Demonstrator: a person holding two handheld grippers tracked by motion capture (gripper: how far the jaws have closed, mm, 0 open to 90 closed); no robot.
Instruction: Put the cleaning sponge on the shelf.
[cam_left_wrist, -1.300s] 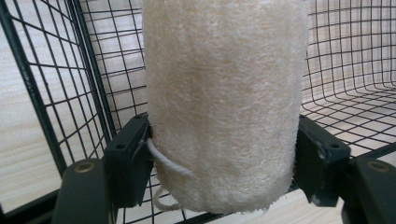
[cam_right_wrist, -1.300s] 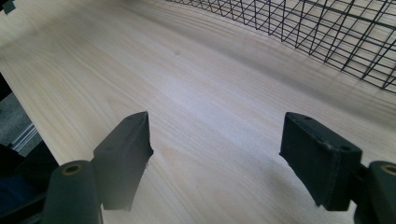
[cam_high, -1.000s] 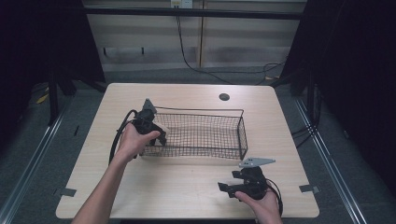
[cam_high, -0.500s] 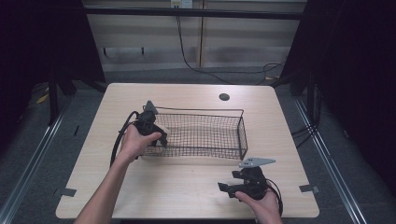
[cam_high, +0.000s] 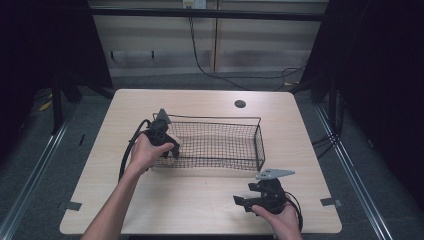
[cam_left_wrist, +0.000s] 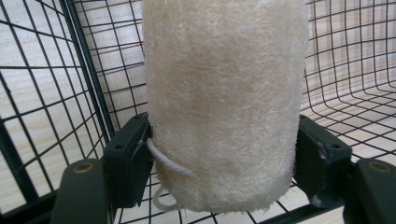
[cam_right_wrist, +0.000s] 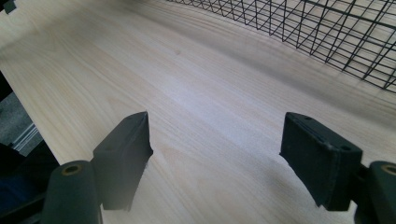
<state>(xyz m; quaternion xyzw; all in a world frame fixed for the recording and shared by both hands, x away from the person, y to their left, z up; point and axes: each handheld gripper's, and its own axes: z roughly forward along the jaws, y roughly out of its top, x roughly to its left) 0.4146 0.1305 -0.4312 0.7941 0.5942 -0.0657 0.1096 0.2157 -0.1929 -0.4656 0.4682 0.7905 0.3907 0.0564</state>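
Since a second ago, my left gripper (cam_high: 167, 145) has dipped slightly into the black wire basket (cam_high: 257, 142), clamping a cream fibrous loofah cylinder (cam_left_wrist: 224, 102) between its jaws. My right gripper (cam_right_wrist: 217, 158) rests spread open over the pale wooden table (cam_high: 200, 205).

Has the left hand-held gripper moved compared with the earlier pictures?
No. In the high view the left hand-held gripper remains at the wire basket's left end, holding the loofah.

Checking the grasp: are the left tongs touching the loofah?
Touching. The left gripper view shows both jaws of the left tongs pressed against the loofah sides, no gap.
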